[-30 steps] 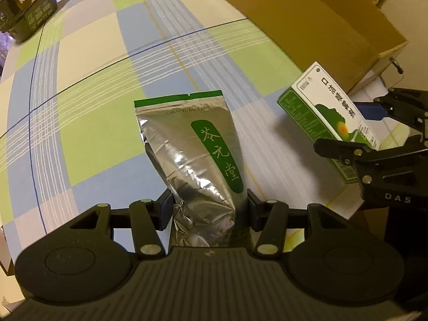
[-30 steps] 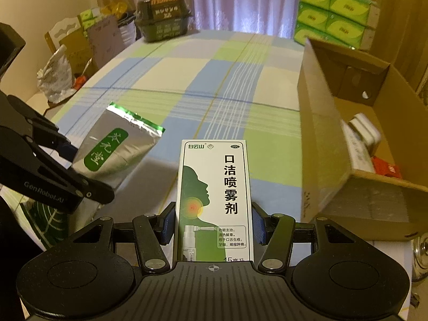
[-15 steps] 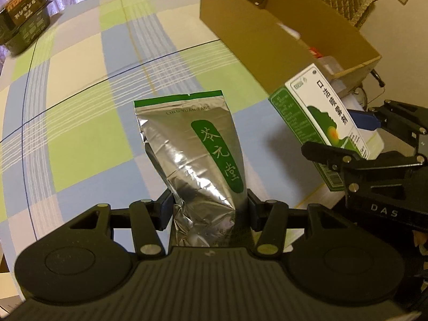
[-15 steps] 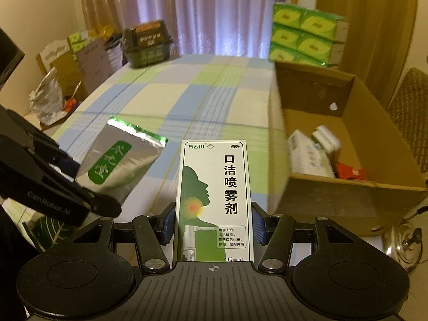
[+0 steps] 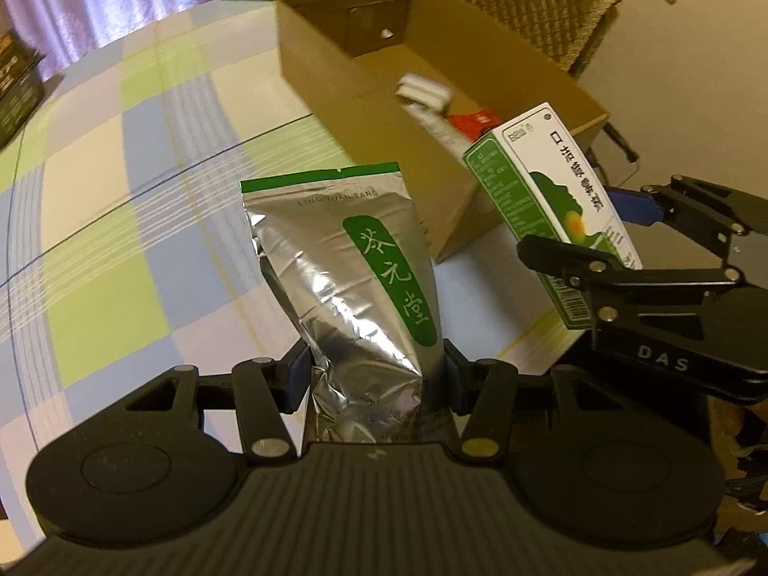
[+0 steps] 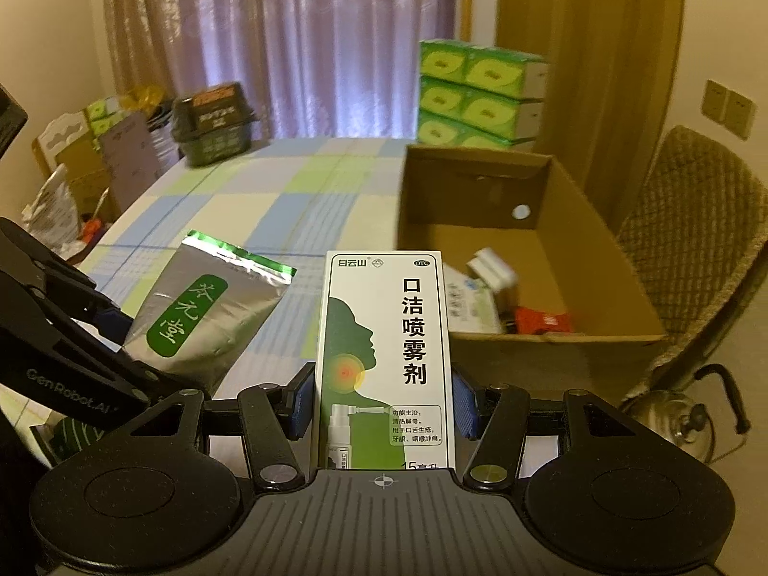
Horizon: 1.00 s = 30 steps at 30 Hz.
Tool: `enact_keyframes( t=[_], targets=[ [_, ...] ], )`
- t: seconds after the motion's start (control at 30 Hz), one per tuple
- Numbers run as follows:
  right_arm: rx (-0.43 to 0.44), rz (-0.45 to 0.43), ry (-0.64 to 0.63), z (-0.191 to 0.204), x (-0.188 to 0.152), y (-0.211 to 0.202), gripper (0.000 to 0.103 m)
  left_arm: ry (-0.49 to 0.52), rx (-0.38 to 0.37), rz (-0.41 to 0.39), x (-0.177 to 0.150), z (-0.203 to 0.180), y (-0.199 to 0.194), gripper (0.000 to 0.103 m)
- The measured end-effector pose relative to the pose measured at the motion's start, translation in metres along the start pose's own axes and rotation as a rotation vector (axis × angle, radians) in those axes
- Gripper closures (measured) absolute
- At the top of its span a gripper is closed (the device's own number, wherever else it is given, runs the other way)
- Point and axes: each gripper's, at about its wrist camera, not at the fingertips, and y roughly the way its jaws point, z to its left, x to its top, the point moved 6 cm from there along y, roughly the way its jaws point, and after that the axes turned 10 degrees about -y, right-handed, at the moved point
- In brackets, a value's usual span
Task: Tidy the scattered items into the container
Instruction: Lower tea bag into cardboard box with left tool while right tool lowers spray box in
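Observation:
My left gripper (image 5: 374, 379) is shut on a silver foil pouch (image 5: 345, 269) with a green label, held upright above the checked tablecloth. My right gripper (image 6: 382, 405) is shut on a white and green spray box (image 6: 384, 355), also upright. In the left wrist view the spray box (image 5: 552, 201) and the right gripper (image 5: 638, 240) sit to the right, near the front corner of the open cardboard box (image 5: 384, 110). From the right wrist, the pouch (image 6: 206, 317) is at the left and the cardboard box (image 6: 528, 336) lies ahead to the right, with several small packages inside.
A checked tablecloth (image 5: 120, 221) covers the table. A dark green crate (image 6: 211, 125) stands at the far end, stacked green tissue packs (image 6: 475, 96) behind the cardboard box. A woven chair (image 6: 696, 240) and a metal kettle (image 6: 672, 422) are at the right, off the table.
Both grippers have risen and tilted up with their items still held. The cardboard box's inside has come into view in both wrist views.

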Motion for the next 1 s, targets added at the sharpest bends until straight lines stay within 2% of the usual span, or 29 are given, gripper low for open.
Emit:
enact_keyframes(
  t=[0.23,0.6,1.0],
  targets=[
    [-0.047,-0.022,0.035,-0.029,0.002,-0.014,0.045,0.018,-0.047,-0.021,0.024,-0.030,-0.006,0.054],
    [-0.097,-0.047,0.069,-0.070,0.009,-0.020,0.045,-0.009,-0.106,-0.049,0.061,-0.058,-0.006,0.054],
    [-0.131,-0.055,0.082,-0.117,0.021,-0.008,0.045,-0.145,-0.180,-0.045,0.104,-0.071,0.015,0.054]
  ],
)
